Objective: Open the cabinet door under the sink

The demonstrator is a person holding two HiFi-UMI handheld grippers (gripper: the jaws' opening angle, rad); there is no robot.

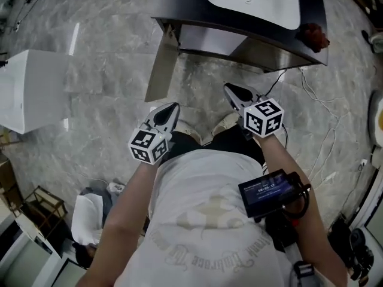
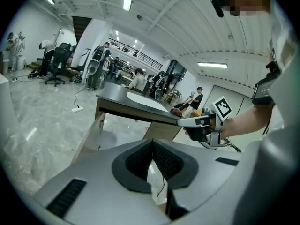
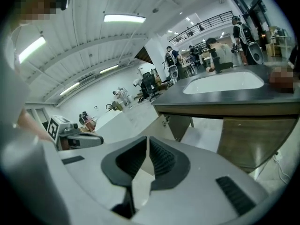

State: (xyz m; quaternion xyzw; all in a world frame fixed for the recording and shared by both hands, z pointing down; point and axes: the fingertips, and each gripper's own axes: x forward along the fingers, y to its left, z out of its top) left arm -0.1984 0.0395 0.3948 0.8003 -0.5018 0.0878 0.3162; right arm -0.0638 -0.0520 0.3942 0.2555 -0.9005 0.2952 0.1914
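Door-opening looks finished: tan wooden cabinet door [image 1: 160, 64] stands swung wide under the white sink basin [image 1: 251, 2]. My left gripper [image 1: 172, 107] and right gripper [image 1: 230, 89] hover clear, both closed, empty. Next I'd just retreat.

Person wears a pale grey T-shirt [image 1: 203, 220] with a faded curved print across the front, black trousers or shorts [image 1: 185, 141] – cannot tell which – and light-coloured shoes [image 1: 226, 122]. A small black screen unit [image 1: 267, 191] with a lit bluish display is strapped on the right forearm, with a black strap and cable loop beside it. The left hand-held gripper [image 1: 172, 107] and right hand-held gripper [image 1: 231, 89] are tapered light grey plastic shells with dark inner faces. Each carries a white cube with black square markers – left marker cube [image 1: 148, 146], right marker cube [image 1: 264, 117]. Close up, black ribbed pads [image 2: 165, 159] sit in a dark grey recess, and a black grooved strip [image 2: 65, 197] runs along the shell.
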